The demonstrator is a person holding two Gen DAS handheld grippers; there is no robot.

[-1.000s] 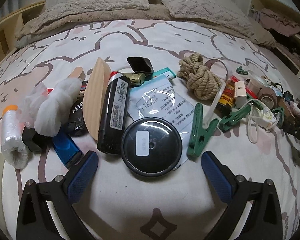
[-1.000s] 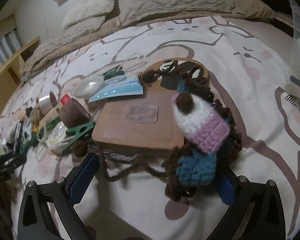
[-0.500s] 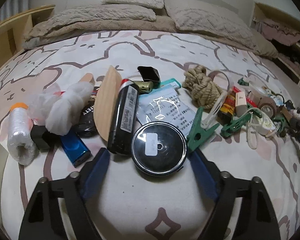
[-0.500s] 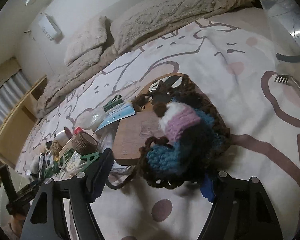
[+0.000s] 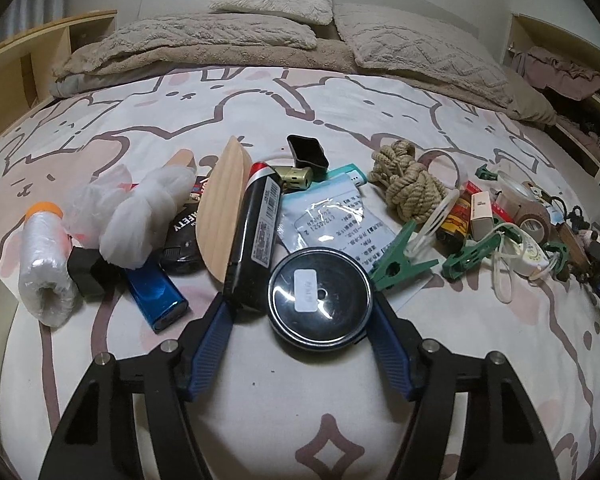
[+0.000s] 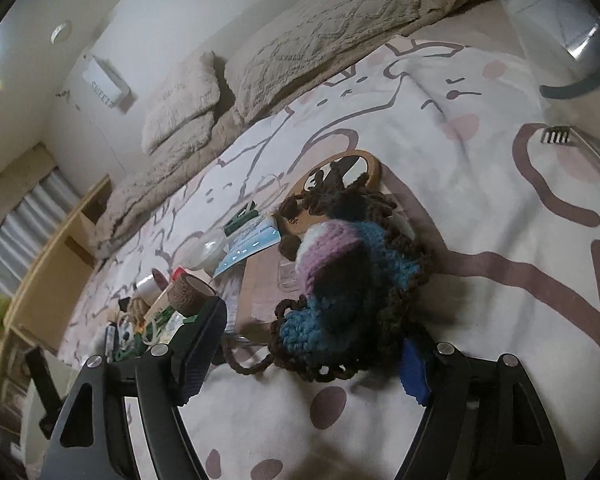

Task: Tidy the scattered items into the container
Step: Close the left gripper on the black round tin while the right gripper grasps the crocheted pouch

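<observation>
Left gripper (image 5: 302, 320): jaws closing around the round black tin (image 5: 319, 299), which lay flat on the bedspread (image 5: 260, 408), dead ahead between the pads.
Right gripper (image 6: 312, 344): astride the crocheted toy (image 6: 340, 292) — probably squeezing it, though one pad was hidden.
Container (image 6: 560, 40): far right, nearer the right hand.

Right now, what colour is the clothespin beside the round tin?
Green: the clothespin lies just right of the round tin, clearest in the left wrist view.

"SAFETY" on black item (image 5: 185, 227); "SWEET" on wall sign (image 6: 104, 89).
</observation>
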